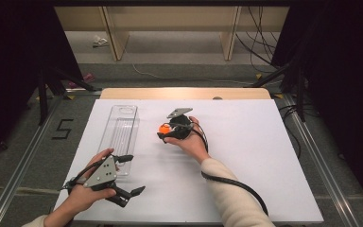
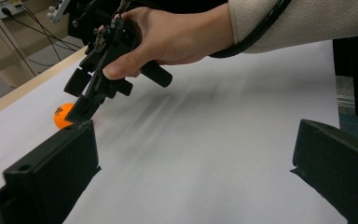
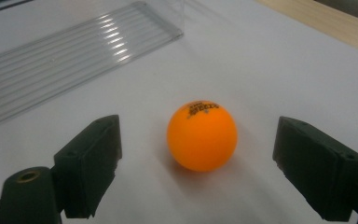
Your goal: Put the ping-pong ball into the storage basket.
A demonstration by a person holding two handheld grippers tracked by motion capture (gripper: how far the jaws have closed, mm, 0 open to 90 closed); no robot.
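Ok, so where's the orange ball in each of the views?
High view: the ball lies on the white sheet near the table's middle, at the right gripper.
Left gripper view: the ball is far left, partly behind the right gripper's jaw tip.
Right gripper view: the ball sits centre, between the open jaws, touching neither.
Shared landmark: the clear tray, left of the ball from above, and upper left in the right gripper view.

Ball (image 1: 163,128) lies on table (image 1: 246,156), right of tray (image 1: 119,135)
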